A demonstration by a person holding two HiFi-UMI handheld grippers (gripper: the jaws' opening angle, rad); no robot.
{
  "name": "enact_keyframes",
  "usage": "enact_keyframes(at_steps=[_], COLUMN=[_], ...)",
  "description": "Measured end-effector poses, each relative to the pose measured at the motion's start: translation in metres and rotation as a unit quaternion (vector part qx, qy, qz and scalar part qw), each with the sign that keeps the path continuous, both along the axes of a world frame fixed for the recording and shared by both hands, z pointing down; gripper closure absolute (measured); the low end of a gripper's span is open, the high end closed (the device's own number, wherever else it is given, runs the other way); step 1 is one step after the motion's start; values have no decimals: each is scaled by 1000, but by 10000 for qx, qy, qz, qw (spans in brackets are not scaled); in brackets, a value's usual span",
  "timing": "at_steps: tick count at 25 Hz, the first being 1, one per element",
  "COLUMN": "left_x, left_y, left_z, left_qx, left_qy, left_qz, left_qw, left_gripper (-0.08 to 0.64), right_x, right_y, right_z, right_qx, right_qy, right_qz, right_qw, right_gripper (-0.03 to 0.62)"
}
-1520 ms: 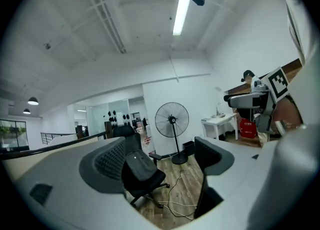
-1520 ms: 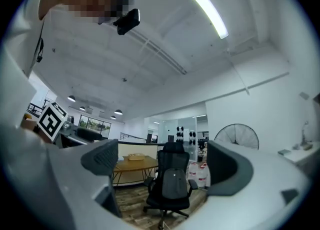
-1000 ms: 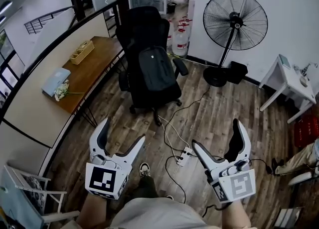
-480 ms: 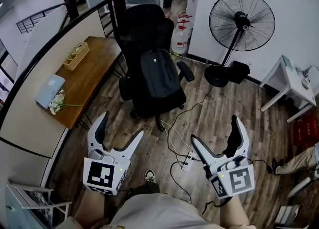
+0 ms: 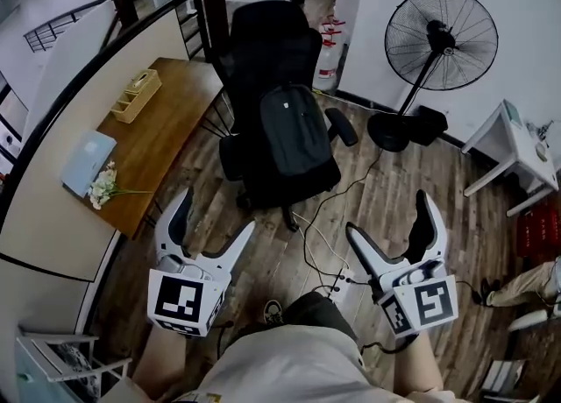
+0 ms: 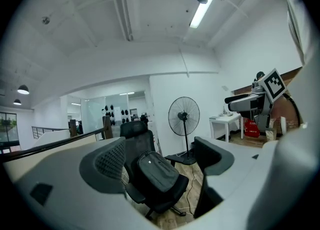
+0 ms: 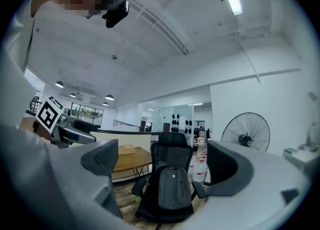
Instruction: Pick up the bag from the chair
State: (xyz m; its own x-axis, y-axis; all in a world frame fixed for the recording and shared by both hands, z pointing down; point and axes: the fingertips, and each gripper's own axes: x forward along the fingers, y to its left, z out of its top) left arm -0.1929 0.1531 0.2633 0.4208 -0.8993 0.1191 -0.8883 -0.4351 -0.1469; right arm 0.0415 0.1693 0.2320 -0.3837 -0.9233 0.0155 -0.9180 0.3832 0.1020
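Note:
A dark grey backpack [image 5: 294, 133] stands upright on the seat of a black office chair [image 5: 267, 51], leaning on its backrest. The bag also shows in the left gripper view [image 6: 157, 169] and the right gripper view [image 7: 174, 188]. My left gripper [image 5: 209, 224] hangs open well short of the chair, lower left in the head view. My right gripper [image 5: 396, 224] is open too, lower right, nothing between its jaws. Both are apart from the bag.
A wooden desk [image 5: 158, 125] with a small crate, a laptop and flowers stands left of the chair behind a black railing [image 5: 105, 53]. A pedestal fan [image 5: 436, 38] is at the right, a white table [image 5: 517, 143] beyond. Cables and a power strip [image 5: 337, 283] lie on the wood floor.
The chair and bag have come nearer and sit lower in the head view as the person steps forward. Both grippers stay open and keep their places.

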Motion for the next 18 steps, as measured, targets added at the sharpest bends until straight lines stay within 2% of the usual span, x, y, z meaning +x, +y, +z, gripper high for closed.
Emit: enact_keyframes(at_steps=[7, 13, 18], left_x=[-14, -4, 9], left_y=[-31, -67, -122], left_z=[13, 32, 42], left_qx=[10, -151, -208], left_qy=[26, -1, -81], left_qz=[6, 100, 42], left_qw=[10000, 9998, 9997], left_gripper=[147, 147, 147], right_x=[-11, -3, 8], right_y=[-36, -82, -135], right_z=[16, 33, 43], right_qx=[-45, -93, -130], right_qy=[76, 26, -24], right_qz=[28, 81, -32], right_qw=[10000, 9999, 9999], right_gripper=[37, 37, 37])
